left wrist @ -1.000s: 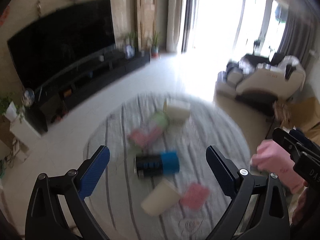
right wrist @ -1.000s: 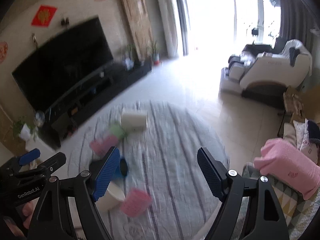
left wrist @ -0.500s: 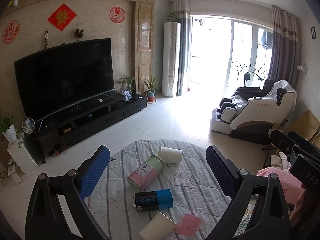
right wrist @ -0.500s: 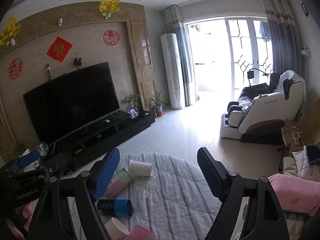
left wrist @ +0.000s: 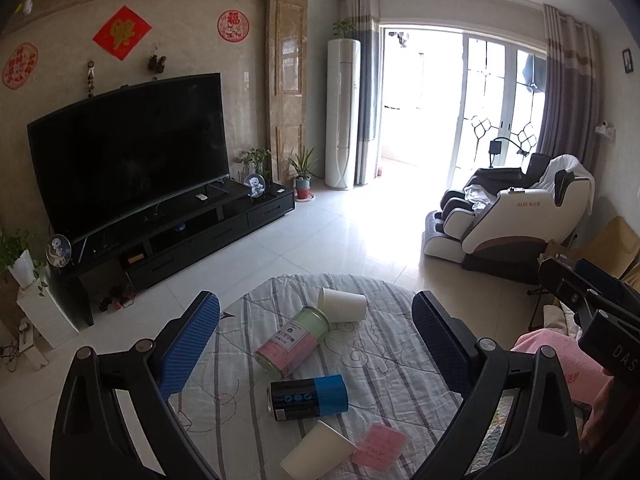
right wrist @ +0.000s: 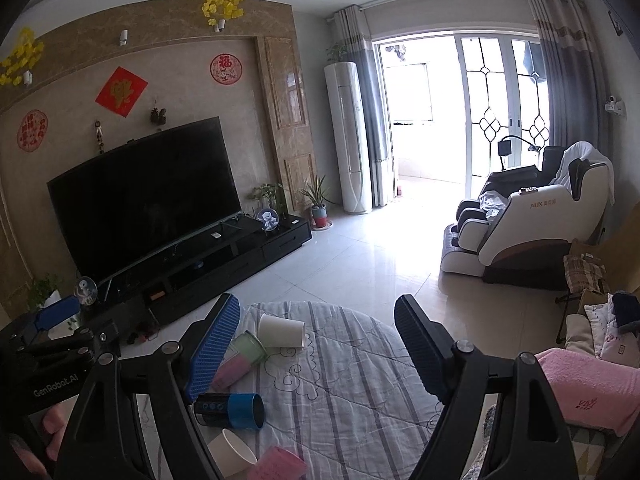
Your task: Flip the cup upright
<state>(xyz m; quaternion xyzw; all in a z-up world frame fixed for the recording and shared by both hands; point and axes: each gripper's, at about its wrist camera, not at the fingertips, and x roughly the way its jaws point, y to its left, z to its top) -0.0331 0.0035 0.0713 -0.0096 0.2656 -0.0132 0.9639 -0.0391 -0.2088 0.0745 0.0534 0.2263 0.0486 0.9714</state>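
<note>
Both tools hang above the desk [left wrist: 400, 364], jaws spread wide and holding nothing: left tool [left wrist: 316, 344], right tool [right wrist: 316, 344]; a white paper cup [left wrist: 342, 310] lies on its side at the desk's far edge; "AUX" reads on the massage chair [left wrist: 516, 216]; "GenRobot.AI" on the left tool's body; can labels too small to read.

two paper cups [left wrist: 342, 305], two cans [left wrist: 294, 338], one pink cup [left wrist: 380, 446]
</note>
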